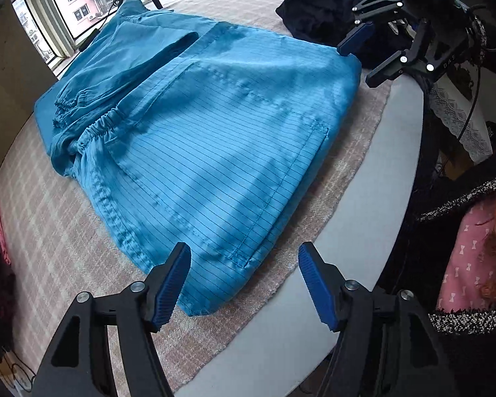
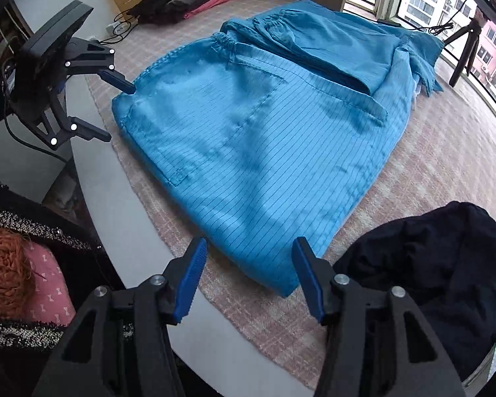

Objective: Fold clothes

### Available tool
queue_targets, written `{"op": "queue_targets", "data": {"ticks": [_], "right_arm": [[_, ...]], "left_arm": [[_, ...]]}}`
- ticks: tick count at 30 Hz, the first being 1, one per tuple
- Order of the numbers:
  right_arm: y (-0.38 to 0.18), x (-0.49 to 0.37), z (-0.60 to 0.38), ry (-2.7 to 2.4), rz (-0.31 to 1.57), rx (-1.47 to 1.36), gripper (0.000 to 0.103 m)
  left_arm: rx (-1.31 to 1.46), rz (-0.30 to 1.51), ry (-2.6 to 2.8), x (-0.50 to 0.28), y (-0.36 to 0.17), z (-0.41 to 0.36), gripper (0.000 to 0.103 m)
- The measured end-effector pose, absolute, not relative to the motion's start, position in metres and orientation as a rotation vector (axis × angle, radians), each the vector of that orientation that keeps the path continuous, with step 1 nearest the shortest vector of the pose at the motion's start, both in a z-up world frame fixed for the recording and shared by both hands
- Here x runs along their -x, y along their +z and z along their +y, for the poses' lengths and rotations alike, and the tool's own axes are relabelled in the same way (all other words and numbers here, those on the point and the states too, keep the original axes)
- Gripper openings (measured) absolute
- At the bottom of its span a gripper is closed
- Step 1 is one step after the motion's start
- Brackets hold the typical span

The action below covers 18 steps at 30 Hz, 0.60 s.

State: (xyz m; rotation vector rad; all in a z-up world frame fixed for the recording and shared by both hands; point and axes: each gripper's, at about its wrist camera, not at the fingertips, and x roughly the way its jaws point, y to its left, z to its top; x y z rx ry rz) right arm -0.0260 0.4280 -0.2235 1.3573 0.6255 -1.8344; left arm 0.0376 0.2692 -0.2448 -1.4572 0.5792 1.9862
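1. Left gripper [image 1: 244, 259]: jaws apart about halfway, nothing between the blue pads; it hovers over the near corner of the blue garment [image 1: 215, 139], not touching.
2. Right gripper [image 2: 249, 254]: jaws likewise parted, empty, poised above the garment's other near corner.
3. Blue garment: pinstriped, folded into a rough rectangle with elastic cuffs tucked on top, lying flat on the pink checked cloth [image 1: 49, 225] over a grey table [image 1: 363, 198].
4. Dark clothing [image 2: 430, 258]: heaped just beside the right gripper.

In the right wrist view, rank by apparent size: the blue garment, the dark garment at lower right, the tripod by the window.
1. blue garment
2. dark garment, nearer the camera, so perhaps flattered
3. tripod
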Motion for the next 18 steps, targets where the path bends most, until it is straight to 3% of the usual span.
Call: {"op": "queue_targets", "data": {"ticks": [3,8,12,13,14,18], "right_arm": [[-0.235,0.016,0.417,-1.785,0.783,-1.33,0.054],[-0.25,0.02,0.415,-1.806,0.873,-1.335,0.054],[-0.255,0.023,0.414,-1.816,0.892,-1.365,0.054],[-0.254,0.025,0.415,-1.823,0.881,-1.377,0.048],[-0.253,0.028,0.416,-1.828,0.862,-1.39,0.037],[-0.231,0.048,0.427,-1.836,0.684,-1.435,0.016]], "left_arm": [[1.46,0.687,1.96,-0.038,-0.26,0.277,0.065],[1.495,0.645,1.974,-0.029,-0.267,0.273,0.062],[1.5,0.557,1.999,-0.023,-0.263,0.265,0.031],[1.508,0.513,1.992,-0.02,-0.261,0.263,0.015],[1.523,0.467,1.983,-0.017,-0.259,0.261,0.008],[1.545,0.408,1.98,-0.008,-0.244,0.26,0.003]]}}
